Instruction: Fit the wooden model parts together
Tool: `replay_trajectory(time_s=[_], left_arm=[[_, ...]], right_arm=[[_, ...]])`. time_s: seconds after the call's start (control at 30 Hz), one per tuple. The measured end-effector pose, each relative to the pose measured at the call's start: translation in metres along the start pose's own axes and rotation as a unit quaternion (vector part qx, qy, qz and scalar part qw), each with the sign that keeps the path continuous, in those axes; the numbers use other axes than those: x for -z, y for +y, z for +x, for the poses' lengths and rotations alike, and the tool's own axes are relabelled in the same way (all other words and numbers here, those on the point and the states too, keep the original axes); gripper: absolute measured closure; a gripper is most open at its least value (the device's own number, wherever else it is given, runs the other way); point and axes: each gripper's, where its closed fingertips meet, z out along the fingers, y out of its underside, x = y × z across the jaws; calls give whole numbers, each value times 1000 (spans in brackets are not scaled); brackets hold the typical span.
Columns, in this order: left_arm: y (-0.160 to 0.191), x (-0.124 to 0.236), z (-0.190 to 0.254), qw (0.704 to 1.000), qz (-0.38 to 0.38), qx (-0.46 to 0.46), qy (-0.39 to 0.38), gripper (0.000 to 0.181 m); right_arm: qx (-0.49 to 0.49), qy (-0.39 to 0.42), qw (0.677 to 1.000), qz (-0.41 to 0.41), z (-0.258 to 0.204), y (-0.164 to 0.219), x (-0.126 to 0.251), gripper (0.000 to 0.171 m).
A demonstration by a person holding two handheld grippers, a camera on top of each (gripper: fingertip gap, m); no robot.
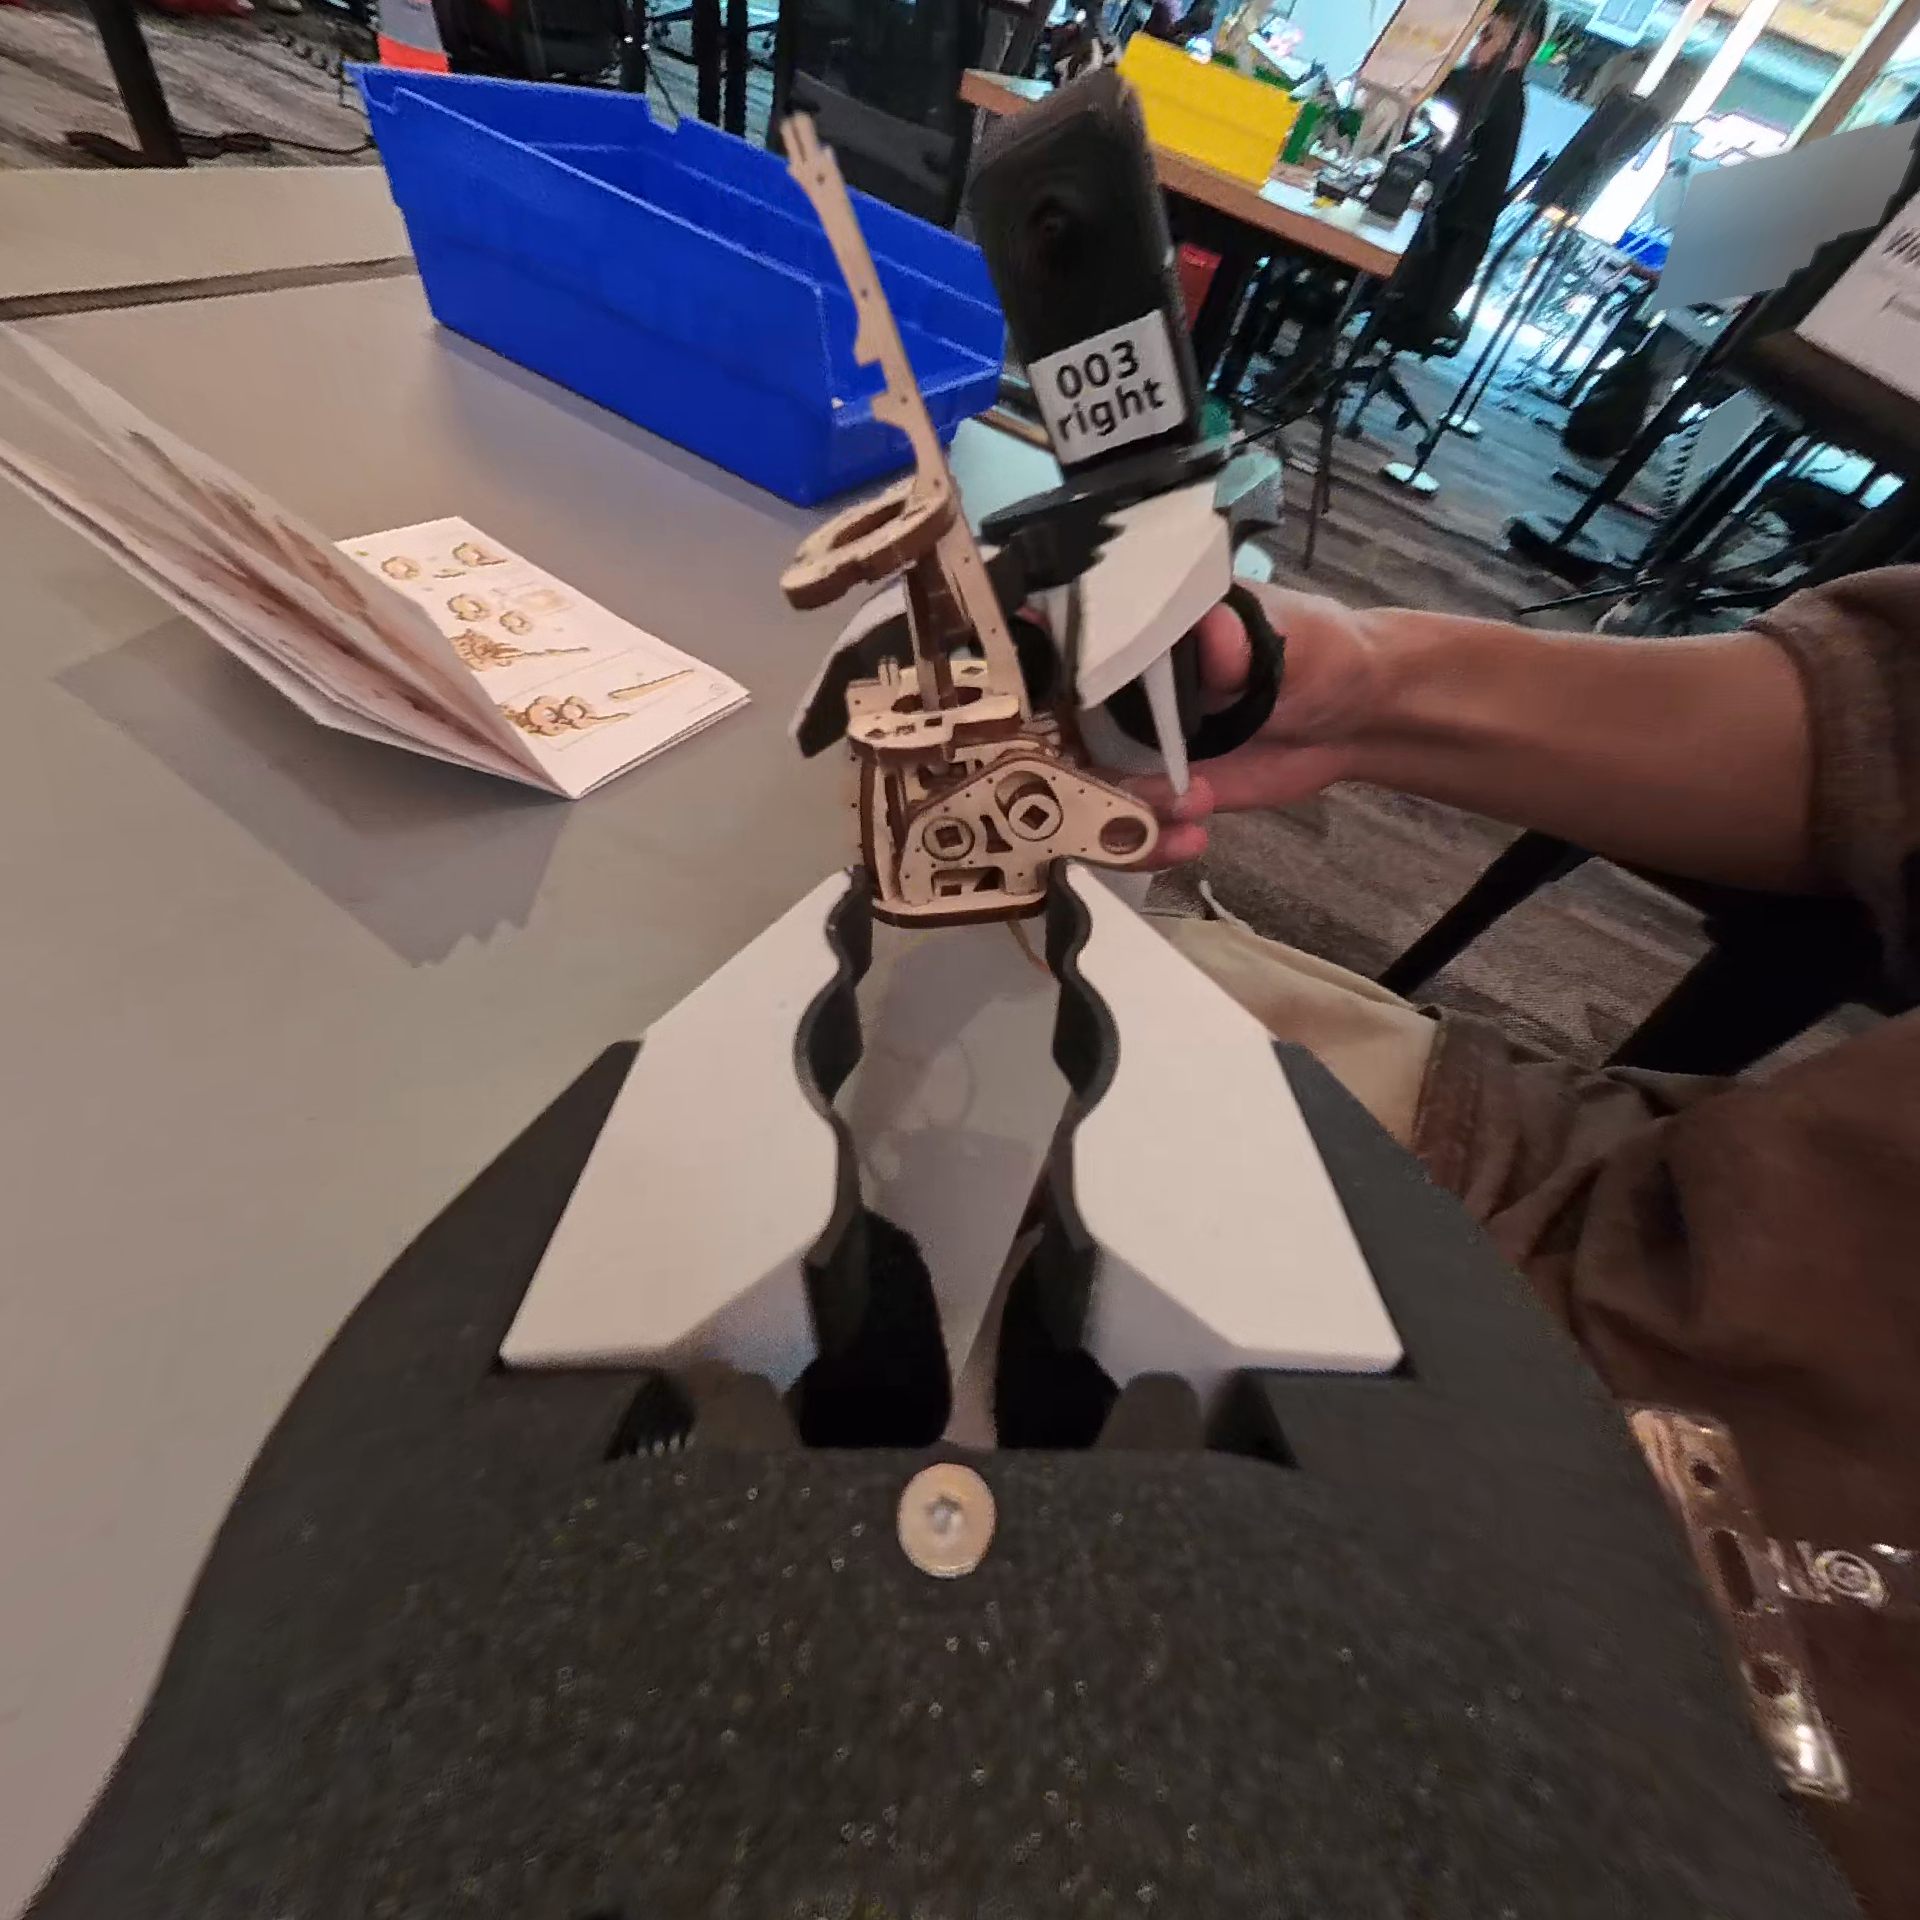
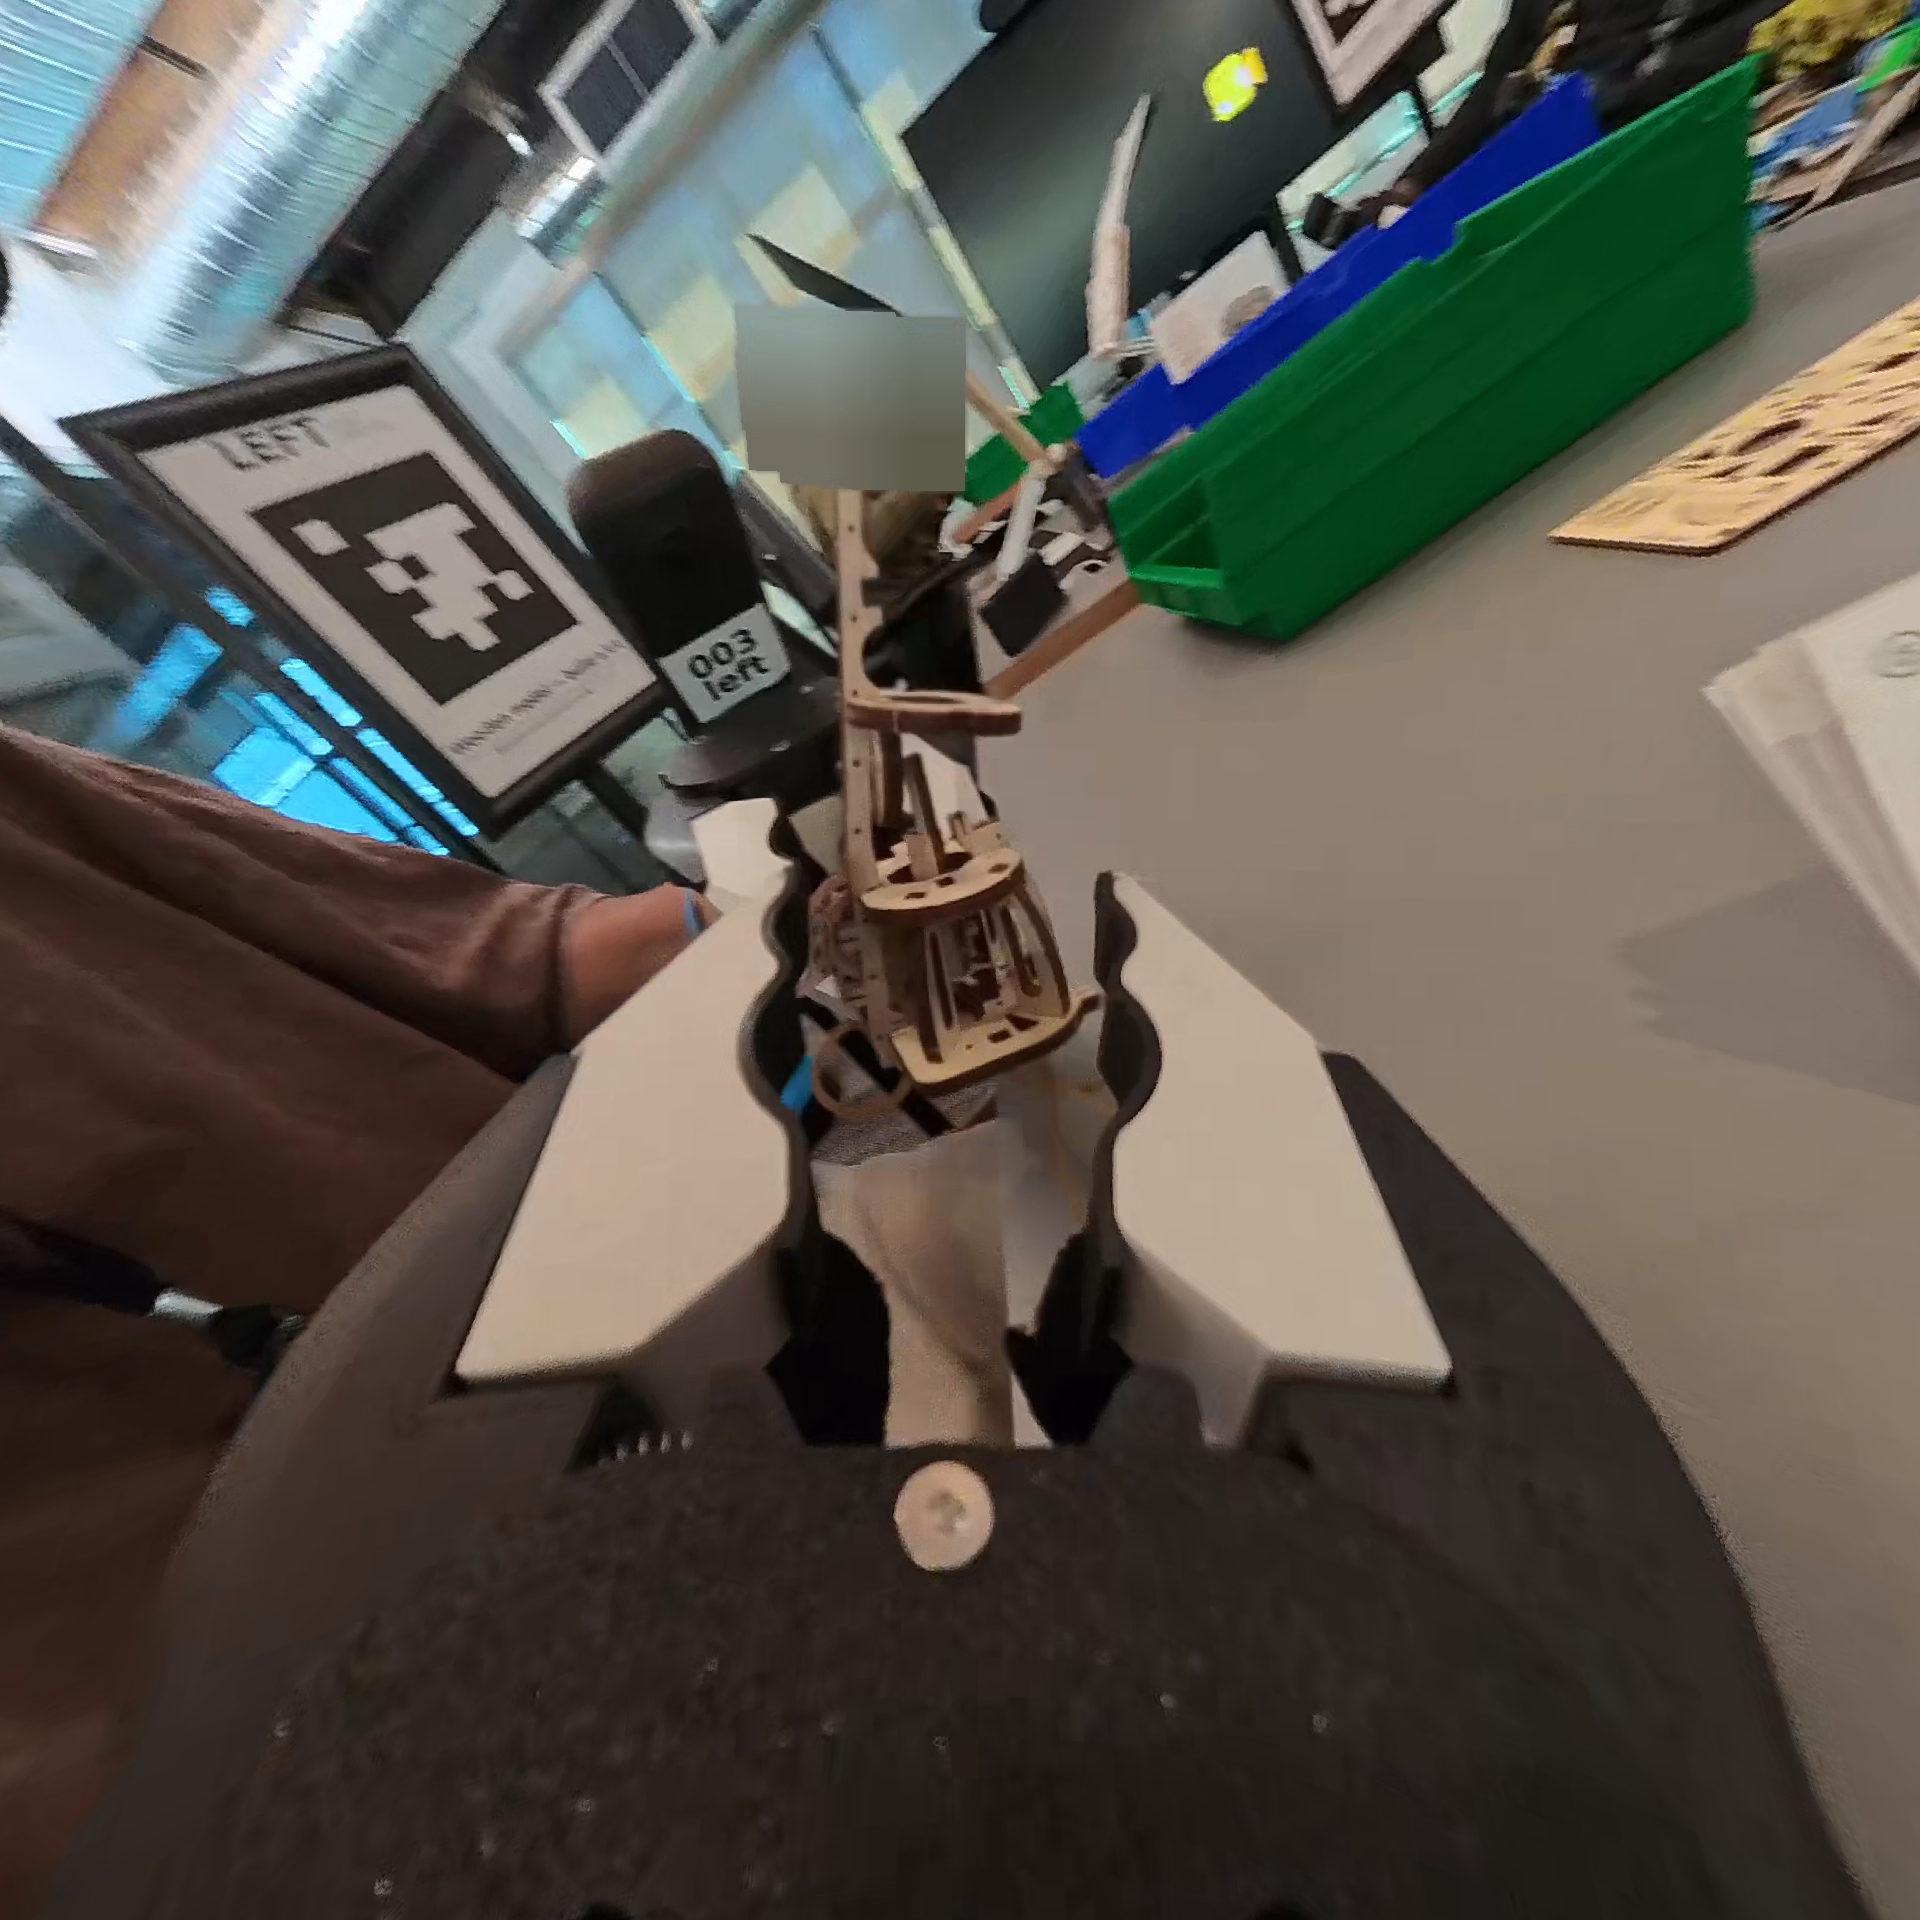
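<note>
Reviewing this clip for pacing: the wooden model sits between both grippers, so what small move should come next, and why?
Probably close the right gripper on the model's round body. The left gripper grips the wooden model only at its base, the tall thin strip rises unsupported, and the right jaws stand open around the body without pinching it.

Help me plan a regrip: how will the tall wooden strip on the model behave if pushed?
The wooden strip looks thin and notched, so it probably flexes and could snap. It stands high above the model's body, so a push likely levers the whole model.
</note>
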Motion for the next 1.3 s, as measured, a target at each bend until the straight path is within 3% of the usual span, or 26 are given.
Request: replay_trajectory(time_s=[0.57,0.73,0.9,1.3], left_arm=[[-5,3,16,998,14,23,51,150],[-6,4,17,998,17,28,57,150],[-7,4,20,997,19,29,62,150],[-9,5,21,999,18,17,45,150]], right_arm=[[16,-53,998,10,-20,-6,2,139],[19,-63,998,10,-25,-5,3,131],[36,-55,998,6,-23,-4,3,138],[32,-71,997,14,-25,-3,3,137]])
